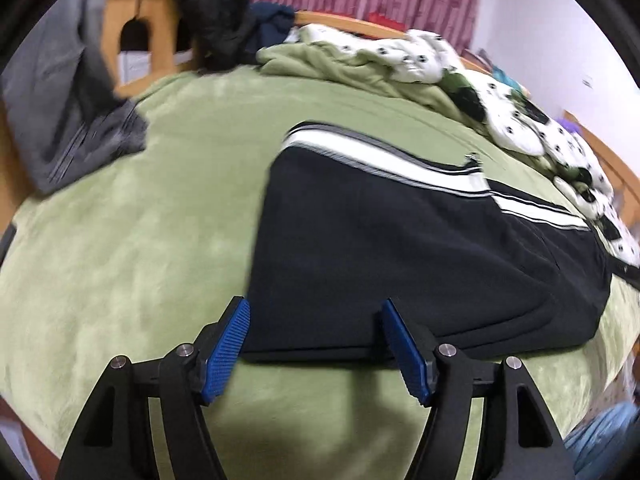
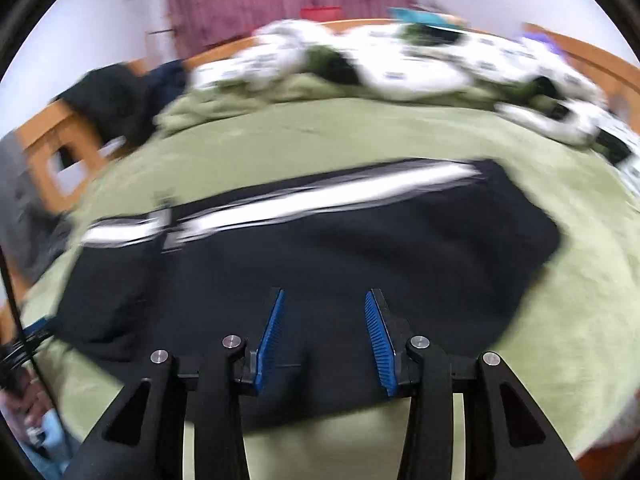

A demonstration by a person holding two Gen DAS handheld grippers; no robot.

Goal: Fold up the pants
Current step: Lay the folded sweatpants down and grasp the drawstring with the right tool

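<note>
Black pants (image 1: 420,256) with white side stripes lie folded flat on the green blanket (image 1: 140,248). My left gripper (image 1: 314,304) hangs open above their near left corner, blue pads (image 1: 224,352) apart with nothing between them. In the right wrist view the same pants (image 2: 320,248) fill the middle of the bed, blurred by motion. My right gripper (image 2: 325,294) hovers open over their near edge, and its blue pads (image 2: 380,344) hold nothing.
A grey garment (image 1: 76,120) lies at the left edge of the bed. A white patterned quilt (image 1: 500,96) and dark clothes (image 1: 216,20) are piled along the far side, by the wooden bed frame (image 1: 140,12). Green blanket (image 2: 580,280) surrounds the pants.
</note>
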